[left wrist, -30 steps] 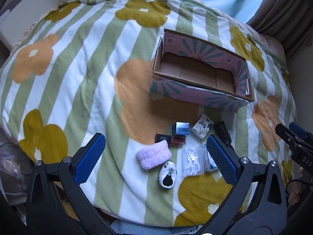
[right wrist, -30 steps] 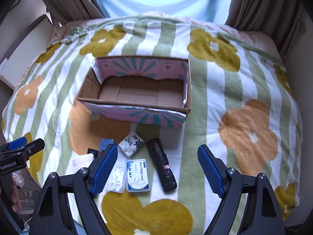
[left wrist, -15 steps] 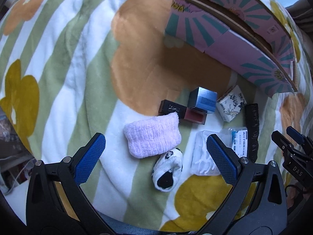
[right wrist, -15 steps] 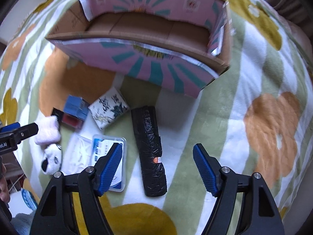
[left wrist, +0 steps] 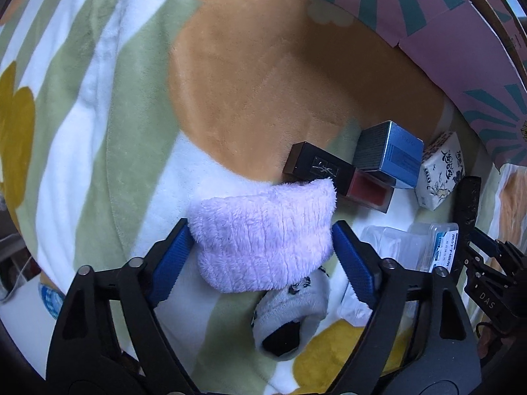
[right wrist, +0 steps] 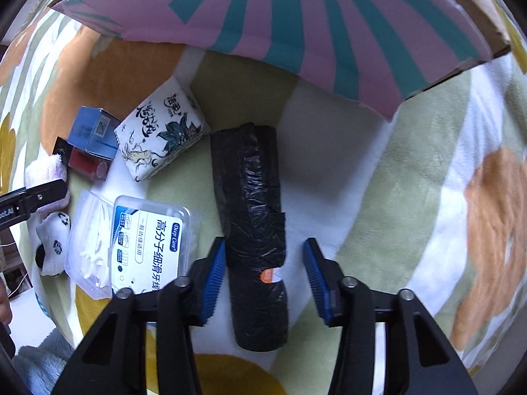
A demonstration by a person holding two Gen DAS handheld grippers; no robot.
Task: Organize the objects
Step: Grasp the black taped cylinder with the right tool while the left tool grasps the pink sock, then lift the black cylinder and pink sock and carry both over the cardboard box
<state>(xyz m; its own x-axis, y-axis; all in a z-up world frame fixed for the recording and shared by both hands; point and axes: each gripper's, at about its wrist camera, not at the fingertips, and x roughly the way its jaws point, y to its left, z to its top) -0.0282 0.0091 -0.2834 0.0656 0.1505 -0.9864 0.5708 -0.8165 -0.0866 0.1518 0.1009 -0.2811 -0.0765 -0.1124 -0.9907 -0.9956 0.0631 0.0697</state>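
A fluffy pink sock (left wrist: 263,233) lies on the flowered blanket (left wrist: 98,105). My left gripper (left wrist: 260,223) points down over it, and its closing blue pads touch the sock on both sides. A black roll of bags (right wrist: 250,191) lies lengthwise between the fingers of my right gripper (right wrist: 264,241). Those jaws are closing too. The left pad is against the roll, while a gap remains at the right pad. The pink and teal cardboard box (right wrist: 296,33) stands just beyond.
A panda-patterned sock (left wrist: 290,316) lies just below the pink one. Nearby are a clear floss-pick case (right wrist: 148,243), a printed tissue pack (right wrist: 161,135), a blue carton (left wrist: 392,151) and a black and red lipstick box (left wrist: 329,171). The blanket's edge drops off at the lower left.
Both grippers have come down close to the blanket. The left jaws narrowed around the pink sock, and the right jaws narrowed around the black roll.
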